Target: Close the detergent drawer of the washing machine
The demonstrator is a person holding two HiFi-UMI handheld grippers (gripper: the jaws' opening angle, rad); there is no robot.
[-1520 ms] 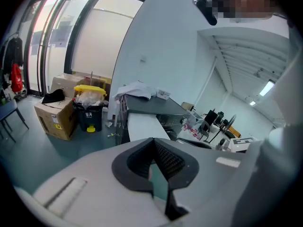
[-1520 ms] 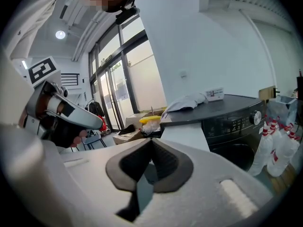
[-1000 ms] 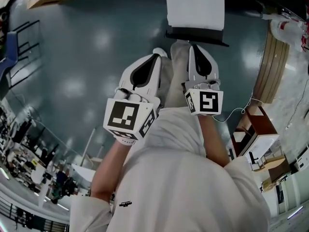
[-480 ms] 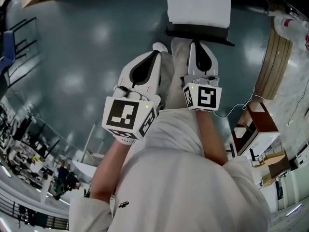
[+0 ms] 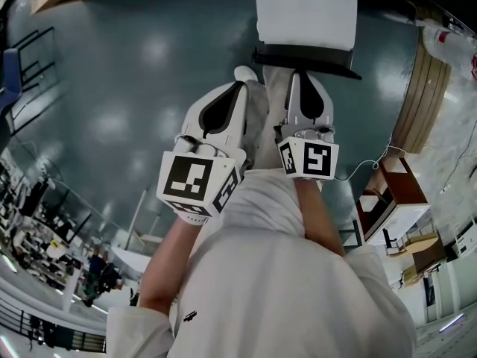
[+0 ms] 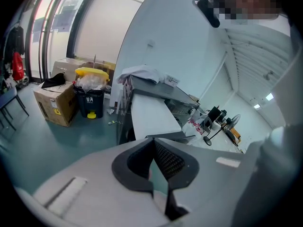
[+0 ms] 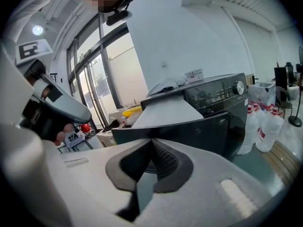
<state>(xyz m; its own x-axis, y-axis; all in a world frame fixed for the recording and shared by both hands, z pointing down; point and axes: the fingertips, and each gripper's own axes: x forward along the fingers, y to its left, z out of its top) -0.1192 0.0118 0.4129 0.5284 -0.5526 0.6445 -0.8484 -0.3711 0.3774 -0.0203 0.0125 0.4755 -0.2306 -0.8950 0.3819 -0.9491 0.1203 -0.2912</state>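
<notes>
The washing machine (image 5: 305, 10) stands just ahead of me, with a white top and a dark front edge (image 5: 305, 54). It also shows in the left gripper view as a white-topped washing machine (image 6: 151, 117) and in the right gripper view as a washing machine (image 7: 189, 126) with a dark front. I cannot make out the detergent drawer. A dark control panel with a knob (image 7: 239, 86) rises behind it. My left gripper (image 5: 240, 83) (image 6: 154, 143) is shut and holds nothing. My right gripper (image 5: 307, 74) (image 7: 151, 143) is shut too, close to the machine's front edge.
A cardboard box (image 6: 54, 105) and a black bin (image 6: 91, 98) with a yellow lid stand left of the machine. White cloth (image 6: 142, 72) lies on a unit behind it. White bags (image 7: 265, 122), stacked boards (image 5: 421, 103), a cable (image 5: 365, 171) and a small wooden stand (image 5: 395, 192) are at the right.
My right gripper has shifted slightly left and forward towards the machine's front edge. The left gripper has barely moved. Both stay shut.
</notes>
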